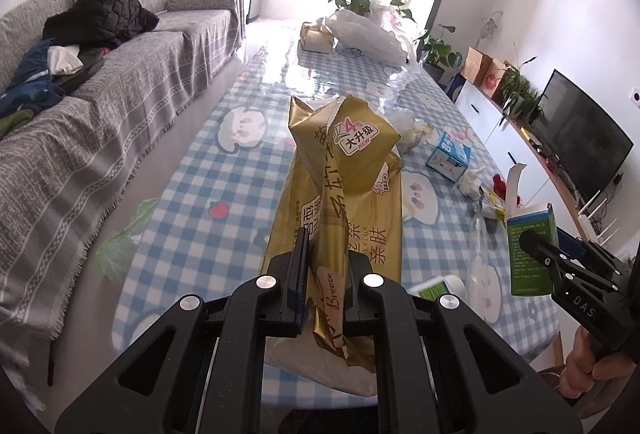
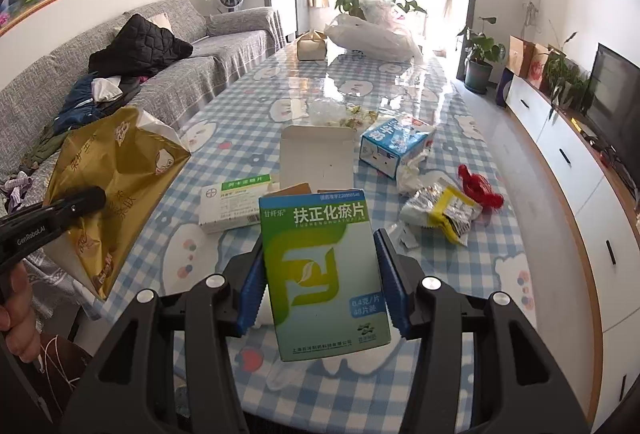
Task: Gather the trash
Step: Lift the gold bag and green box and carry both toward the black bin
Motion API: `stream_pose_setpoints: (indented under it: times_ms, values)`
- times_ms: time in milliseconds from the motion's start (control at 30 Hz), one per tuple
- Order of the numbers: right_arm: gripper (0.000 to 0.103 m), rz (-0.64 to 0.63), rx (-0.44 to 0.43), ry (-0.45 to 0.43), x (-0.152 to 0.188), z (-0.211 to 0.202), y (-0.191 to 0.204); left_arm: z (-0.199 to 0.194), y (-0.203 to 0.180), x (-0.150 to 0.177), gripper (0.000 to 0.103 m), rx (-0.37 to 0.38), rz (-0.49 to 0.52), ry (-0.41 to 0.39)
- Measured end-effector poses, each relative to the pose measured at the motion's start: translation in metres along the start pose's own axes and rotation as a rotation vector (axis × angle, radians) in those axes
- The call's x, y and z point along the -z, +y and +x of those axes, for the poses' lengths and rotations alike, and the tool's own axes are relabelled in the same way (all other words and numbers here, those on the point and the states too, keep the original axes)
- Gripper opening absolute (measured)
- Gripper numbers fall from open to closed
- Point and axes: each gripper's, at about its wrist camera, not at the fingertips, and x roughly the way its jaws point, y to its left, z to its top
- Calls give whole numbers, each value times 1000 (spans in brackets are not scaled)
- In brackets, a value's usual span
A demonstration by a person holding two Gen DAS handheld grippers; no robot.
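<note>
A crumpled gold plastic tissue wrapper (image 1: 340, 202) is filling the centre of the left wrist view, hanging above the near end of the table. The left gripper (image 1: 326, 286) is pinching a twisted fold of it, its two fingers closed almost together on the film. In the right wrist view the same wrapper (image 2: 112, 190) is showing at the left edge, with that gripper's black finger lying across it and a hand gripping the handle at lower left.

A green and white cardboard medicine box (image 2: 324, 274), flap open at the top, is standing upright in the lower centre of the right wrist view. The right gripper (image 2: 320, 274) is clamping it by its two side faces, blue pads spread only as wide as the box. It is being held up over the blue and white checked tablecloth (image 2: 224, 162).

Beyond it, mid-frame, are lying a flat white medicine box (image 2: 236, 206), a blue and white carton (image 2: 394, 144), a yellow and silver foil sachet (image 2: 444, 214) and a red scrap (image 2: 478, 186). A white plastic bag (image 2: 372, 34) is sitting at the far end, upper centre.
</note>
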Motion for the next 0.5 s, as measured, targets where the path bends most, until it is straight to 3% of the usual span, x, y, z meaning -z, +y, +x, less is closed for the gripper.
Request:
stream_pose_setpoints:
  times_ms: [500]
  values:
    - [48,26,-22,-6,35,-50,10,-39,-17,49,10,38,-19,14]
